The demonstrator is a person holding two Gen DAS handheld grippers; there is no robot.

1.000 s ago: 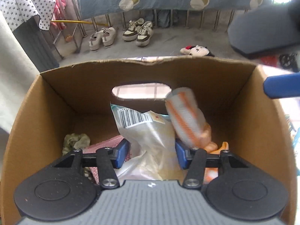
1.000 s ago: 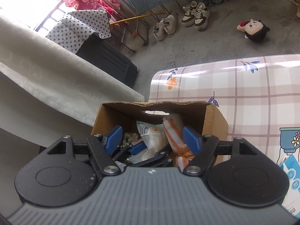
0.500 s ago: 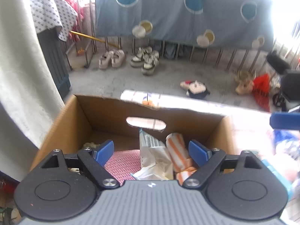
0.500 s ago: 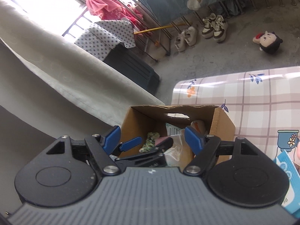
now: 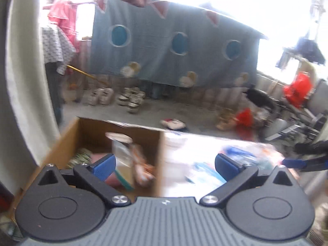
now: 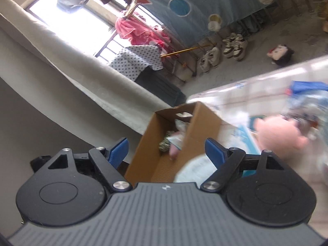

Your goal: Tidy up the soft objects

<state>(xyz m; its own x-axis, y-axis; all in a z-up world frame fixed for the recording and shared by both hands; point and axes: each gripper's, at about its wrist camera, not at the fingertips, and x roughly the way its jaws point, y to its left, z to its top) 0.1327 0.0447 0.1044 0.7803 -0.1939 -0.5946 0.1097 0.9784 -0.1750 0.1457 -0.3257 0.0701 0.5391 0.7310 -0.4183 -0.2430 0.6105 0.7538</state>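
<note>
Your left hand-held gripper (image 5: 164,165) is spreading wide with nothing between its jaws, the cardboard box (image 5: 71,135) of soft items below to its left. Your right hand-held gripper (image 6: 166,150) is opening too, empty; the pink plush toy (image 6: 280,136) lies on the tabletop (image 6: 256,82) just to its right.

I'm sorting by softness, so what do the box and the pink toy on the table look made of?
The box looks like plain brown corrugated cardboard, matte, with a cut handle slot and raw edges. The pink toy looks like plush fabric, rounded and fuzzy, though motion blur hides its texture. The table seems covered in glossy checked plastic sheeting, judging by the glare.
</note>
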